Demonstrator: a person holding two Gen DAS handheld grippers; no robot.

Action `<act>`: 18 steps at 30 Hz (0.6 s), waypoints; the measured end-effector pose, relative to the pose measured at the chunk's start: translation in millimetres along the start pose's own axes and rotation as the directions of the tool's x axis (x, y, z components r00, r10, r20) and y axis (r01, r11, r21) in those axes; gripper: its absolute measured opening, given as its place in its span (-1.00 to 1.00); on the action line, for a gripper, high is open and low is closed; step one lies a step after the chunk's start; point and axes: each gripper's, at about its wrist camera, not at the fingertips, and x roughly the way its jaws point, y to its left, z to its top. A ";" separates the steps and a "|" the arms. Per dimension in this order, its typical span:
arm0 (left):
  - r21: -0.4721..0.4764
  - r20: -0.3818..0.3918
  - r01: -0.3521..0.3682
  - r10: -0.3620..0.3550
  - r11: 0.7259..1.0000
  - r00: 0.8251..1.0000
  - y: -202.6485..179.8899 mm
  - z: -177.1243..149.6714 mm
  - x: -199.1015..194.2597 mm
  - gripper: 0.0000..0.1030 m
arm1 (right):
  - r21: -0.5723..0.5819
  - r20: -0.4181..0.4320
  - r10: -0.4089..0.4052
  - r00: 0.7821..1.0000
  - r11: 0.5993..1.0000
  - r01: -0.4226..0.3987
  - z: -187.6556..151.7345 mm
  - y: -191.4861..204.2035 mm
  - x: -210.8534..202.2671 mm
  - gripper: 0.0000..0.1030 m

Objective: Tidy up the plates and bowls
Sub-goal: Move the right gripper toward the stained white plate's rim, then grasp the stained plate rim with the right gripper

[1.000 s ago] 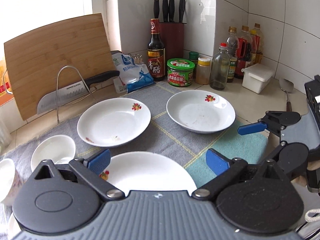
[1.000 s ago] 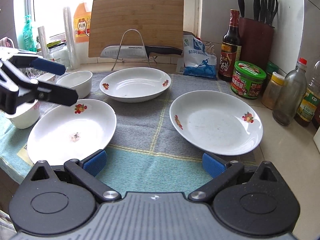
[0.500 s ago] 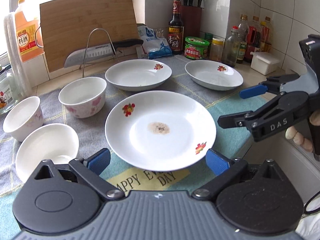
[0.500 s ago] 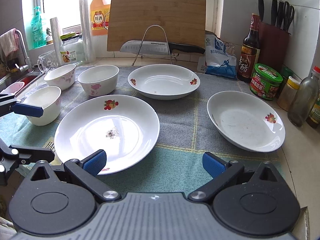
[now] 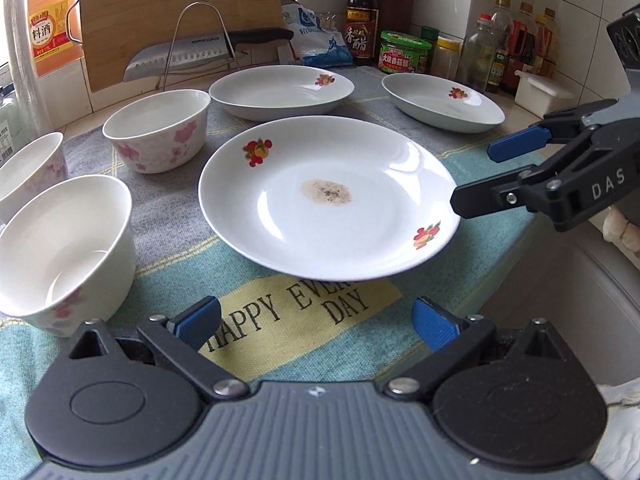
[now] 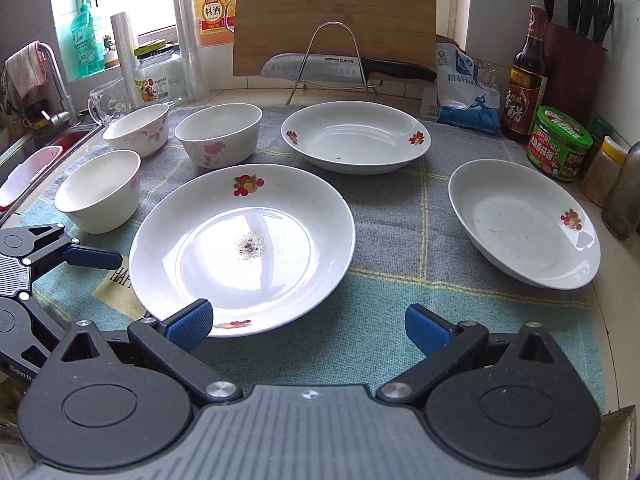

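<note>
Three bowls (image 6: 218, 134) stand left of the stained plate (image 6: 244, 248), two plates (image 6: 356, 136) beyond; both grippers, left (image 5: 316, 322) and right (image 6: 306, 322), gape empty beside it

Each of the two hand-held tongs had a ribbed grey body at 6 o'clock in its own camera view, flanked by two round black housings with shallow circular recesses. From these, angular black arms ran forward through silver screw heads to fingers capped with blue pads. On the left tongs (image 5: 316, 322), triangular cut-outs pierced the arms above the housings. The right tongs (image 6: 306, 326) were built the same way. Seen from the left camera at 3 o'clock, the right tongs carried white "DAS" lettering on a black arm. Fingertips of the person's hand (image 5: 622, 228) showed behind it.
</note>
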 end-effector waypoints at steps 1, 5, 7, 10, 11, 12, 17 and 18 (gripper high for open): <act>-0.004 -0.005 -0.001 0.000 1.000 1.000 -0.9 0.4 2.2 0.97 | 0.002 -0.012 0.015 1.000 1.000 -0.015 1.5 -1.7 4.4 1.00; 0.004 -0.005 -0.019 0.019 1.000 1.000 -4.5 3.7 7.7 0.97 | 0.005 -0.054 0.076 0.996 0.997 -0.076 8.7 -7.5 21.9 1.00; 0.009 -0.008 -0.031 0.031 0.999 0.999 -5.5 5.5 10.4 0.97 | 0.006 -0.082 0.110 0.991 0.994 -0.110 12.8 -9.4 31.6 1.00; 0.009 -0.010 -0.044 0.044 0.999 0.999 -6.5 7.6 13.0 0.98 | 0.004 -0.116 0.142 0.983 0.990 -0.142 17.7 -11.4 45.8 1.00; 0.007 -0.011 -0.046 0.046 0.999 0.999 -6.3 8.3 13.6 0.99 | 0.002 -0.129 0.147 0.981 0.989 -0.148 19.7 -11.6 50.2 1.00; 0.006 -0.012 -0.047 0.047 0.999 0.999 -6.3 8.8 13.9 0.99 | 0.000 -0.140 0.150 0.979 0.988 -0.151 21.6 -11.4 53.6 1.00; -0.002 -0.020 -0.057 0.057 0.998 0.998 -6.3 10.9 15.2 0.99 | -0.025 -0.187 0.136 0.973 0.989 -0.143 30.3 -7.8 62.9 1.00; -0.004 -0.022 -0.058 0.058 0.998 0.998 -6.3 11.2 15.4 0.99 | -0.032 -0.201 0.130 0.971 0.990 -0.139 31.5 -6.4 64.1 1.00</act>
